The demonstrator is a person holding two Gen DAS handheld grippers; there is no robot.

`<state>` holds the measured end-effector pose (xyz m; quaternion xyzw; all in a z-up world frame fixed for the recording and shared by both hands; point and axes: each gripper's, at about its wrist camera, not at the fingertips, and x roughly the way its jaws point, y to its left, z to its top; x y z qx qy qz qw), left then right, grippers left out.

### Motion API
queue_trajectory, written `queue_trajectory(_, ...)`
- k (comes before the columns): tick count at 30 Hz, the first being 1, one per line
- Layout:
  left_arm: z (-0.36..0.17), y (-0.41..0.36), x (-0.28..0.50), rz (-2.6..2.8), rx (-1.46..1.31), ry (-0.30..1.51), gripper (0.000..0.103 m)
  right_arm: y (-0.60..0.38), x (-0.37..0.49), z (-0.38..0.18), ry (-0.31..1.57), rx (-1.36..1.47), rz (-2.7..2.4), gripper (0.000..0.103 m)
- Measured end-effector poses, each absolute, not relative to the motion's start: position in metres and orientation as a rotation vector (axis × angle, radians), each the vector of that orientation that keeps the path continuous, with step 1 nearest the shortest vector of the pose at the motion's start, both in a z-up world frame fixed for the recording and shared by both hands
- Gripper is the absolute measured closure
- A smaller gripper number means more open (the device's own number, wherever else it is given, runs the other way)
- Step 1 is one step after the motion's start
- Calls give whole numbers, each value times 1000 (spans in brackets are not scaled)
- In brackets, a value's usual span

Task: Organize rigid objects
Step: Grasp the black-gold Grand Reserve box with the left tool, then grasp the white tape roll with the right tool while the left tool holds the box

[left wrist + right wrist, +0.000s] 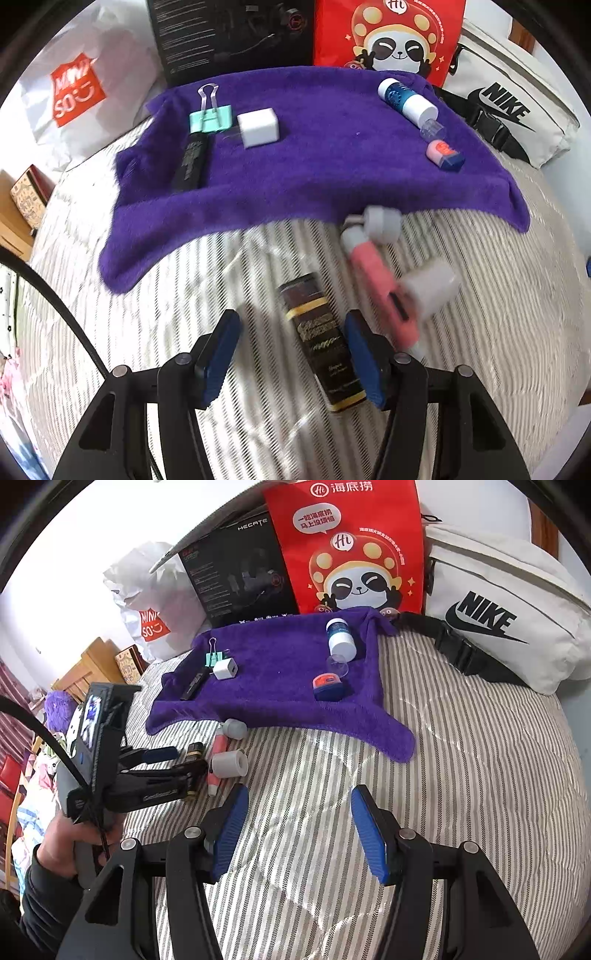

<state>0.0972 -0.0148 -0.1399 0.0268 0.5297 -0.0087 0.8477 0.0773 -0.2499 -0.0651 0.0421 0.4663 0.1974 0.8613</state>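
Observation:
A dark brown box with gold lettering [321,343] lies on the striped bedding between the blue pads of my left gripper [291,321]. The jaws stand open: there is a wide gap on the left side, and the right pad is close to the box. Just right of it lie a pink tube [380,291], a grey roll [382,223] and a pale cup [432,291]. On the purple towel [314,177] sit a mint binder clip [210,118], a white charger cube [257,127], a black stick [192,162], a blue-white bottle [406,99] and a pink-blue eraser [445,155]. My right gripper [299,794] hangs open over bare bedding with nothing between its fingers.
Behind the towel stand a red panda bag [351,546], a black carton [236,579], a white Nike bag [498,609] and a white shopping bag [155,602]. A person's hand [62,845] holds the left gripper [190,759]. Wooden furniture [92,664] is at the left bed edge.

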Motion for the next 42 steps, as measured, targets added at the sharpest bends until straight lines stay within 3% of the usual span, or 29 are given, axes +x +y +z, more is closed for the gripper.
queue_trajectory(4, -140, -4, 86, -25, 43, 1104, 43, -247, 78, -71, 990, 85, 422, 45)
queue_trajectory(7, -140, -8, 83, -35, 52, 1086, 51, -244, 80, -77, 1006, 83, 428, 45)
queue_trajectory(11, -138, -20, 81, -103, 88, 1066, 79, -238, 81, -83, 1021, 73, 435, 46)
queue_trajectory(24, -138, -19, 87, -127, 69, 1049, 80, -220, 87, -101, 1066, 45, 452, 46)
queue_trajectory(42, -140, 76, 62, 45, -34, 1016, 79, -144, 106, -110, 1042, -72, 532, 46)
